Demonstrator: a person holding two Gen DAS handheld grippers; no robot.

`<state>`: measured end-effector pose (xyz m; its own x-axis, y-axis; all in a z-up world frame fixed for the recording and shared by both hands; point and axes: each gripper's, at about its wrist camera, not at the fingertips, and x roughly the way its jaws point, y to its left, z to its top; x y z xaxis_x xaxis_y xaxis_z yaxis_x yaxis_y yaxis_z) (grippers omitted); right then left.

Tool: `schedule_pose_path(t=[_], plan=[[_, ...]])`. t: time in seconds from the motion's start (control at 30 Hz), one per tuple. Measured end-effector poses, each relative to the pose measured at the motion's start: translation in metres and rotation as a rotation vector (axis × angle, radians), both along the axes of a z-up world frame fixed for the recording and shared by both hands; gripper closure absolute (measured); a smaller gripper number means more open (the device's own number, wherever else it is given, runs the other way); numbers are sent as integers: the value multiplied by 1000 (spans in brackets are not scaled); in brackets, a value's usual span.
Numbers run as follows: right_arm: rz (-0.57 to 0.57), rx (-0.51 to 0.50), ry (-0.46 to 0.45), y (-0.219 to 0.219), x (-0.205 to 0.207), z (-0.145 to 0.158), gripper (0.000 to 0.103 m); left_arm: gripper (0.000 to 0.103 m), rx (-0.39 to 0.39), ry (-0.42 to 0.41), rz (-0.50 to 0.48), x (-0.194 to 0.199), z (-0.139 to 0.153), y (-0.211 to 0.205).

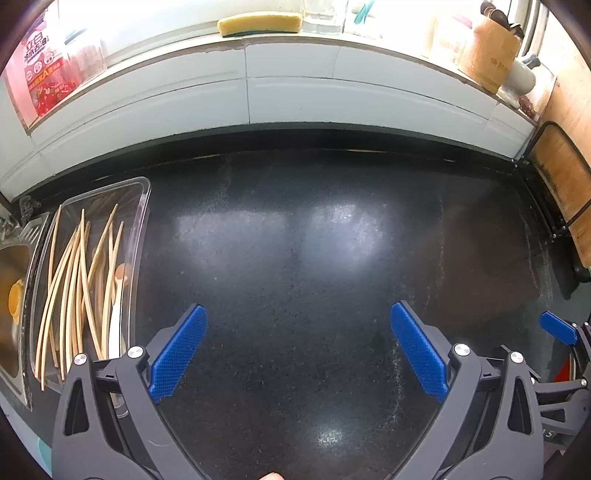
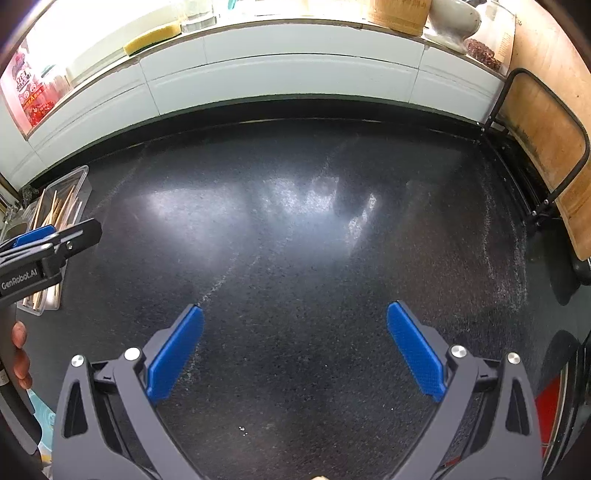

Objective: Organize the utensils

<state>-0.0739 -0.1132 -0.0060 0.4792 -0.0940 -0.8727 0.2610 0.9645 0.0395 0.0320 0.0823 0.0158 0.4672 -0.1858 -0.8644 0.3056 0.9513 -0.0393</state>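
Observation:
A clear plastic tray (image 1: 142, 206) lies on the dark counter at the left, beside the sink. Several wooden chopsticks (image 1: 74, 280) and a white spoon (image 1: 115, 317) lie in it. My left gripper (image 1: 297, 347) is open and empty above the bare counter, just right of the tray. My right gripper (image 2: 295, 350) is open and empty over the counter's middle. In the right wrist view the tray (image 2: 79, 175) shows at the far left, partly hidden behind the left gripper (image 2: 55, 236). The right gripper's blue finger (image 1: 557, 326) shows at the right edge of the left wrist view.
A steel sink (image 1: 14, 295) lies left of the tray. A white tiled ledge at the back carries a yellow sponge (image 1: 258, 24), a wooden utensil holder (image 1: 487, 51) and a red-labelled packet (image 1: 40, 74). A wooden cutting board in a black rack (image 1: 565, 192) stands at the right.

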Motion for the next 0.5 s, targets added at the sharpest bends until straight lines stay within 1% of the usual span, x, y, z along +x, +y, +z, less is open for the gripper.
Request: schedule_pose_path(t=[0.1,0.5], plan=[[2,3,13,-2,0,-3,7,6,2,12,7,-2,-2,0],[3,24,12,-10,-4,-10,7,6,28,23,15,-6,-5,-4]])
